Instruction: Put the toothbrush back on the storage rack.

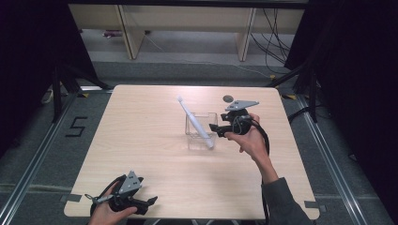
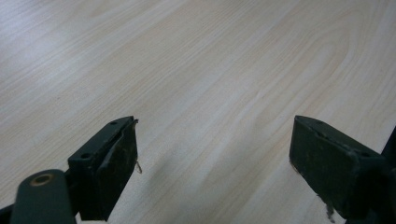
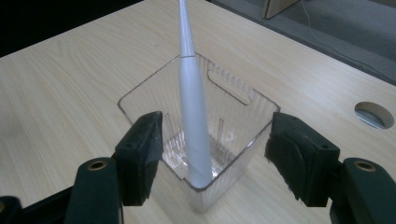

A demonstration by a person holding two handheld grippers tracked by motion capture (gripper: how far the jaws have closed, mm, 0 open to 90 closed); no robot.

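Lab recording booth: black curtains (image 1: 28, 56), floor rails (image 1: 28, 154), taped floor number (image 1: 76, 126), loose cables (image 1: 277, 42).

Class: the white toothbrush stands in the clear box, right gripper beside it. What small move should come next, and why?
Probably draw the right gripper back from the clear box: its fingers are open, apart from the white toothbrush, which already leans inside against the rim.

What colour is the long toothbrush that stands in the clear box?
The toothbrush is white or very pale grey, seen best in the right gripper view.
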